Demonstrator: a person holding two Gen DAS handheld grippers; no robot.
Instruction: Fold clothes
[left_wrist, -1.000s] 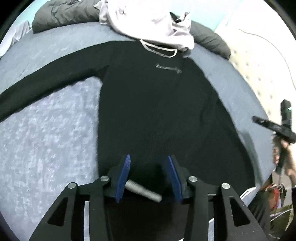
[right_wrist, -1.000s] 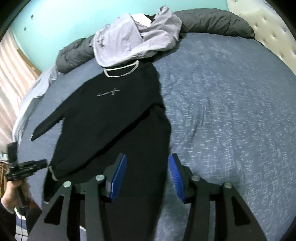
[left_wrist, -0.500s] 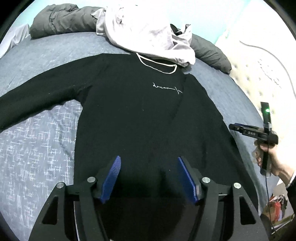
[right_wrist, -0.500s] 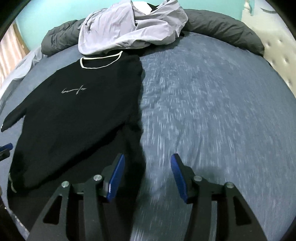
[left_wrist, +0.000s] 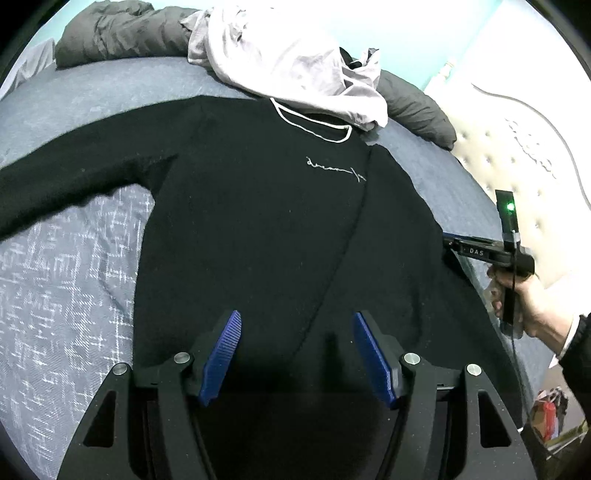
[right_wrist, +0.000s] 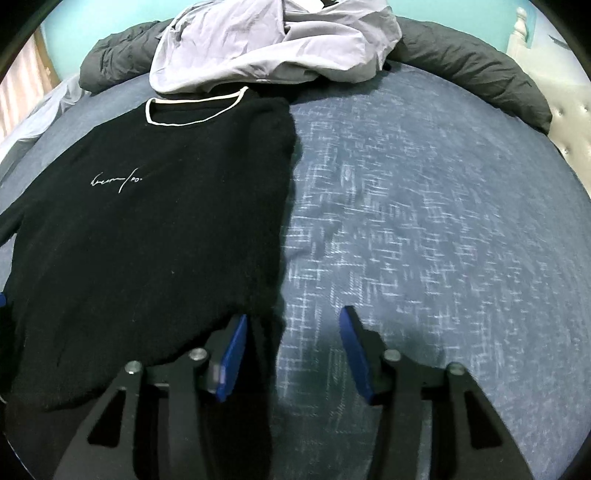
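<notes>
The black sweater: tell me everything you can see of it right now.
The black sweater looks like soft knit, with a white-trimmed round neck and small white script on the chest. It lies face up and flat on the blue bedspread. One sleeve stretches straight out; the other is folded diagonally across the body. A pale garment overlaps the collar. The left gripper is over the hem, open; the right gripper is closing at the sweater's side edge, which lies between its fingers.
</notes>
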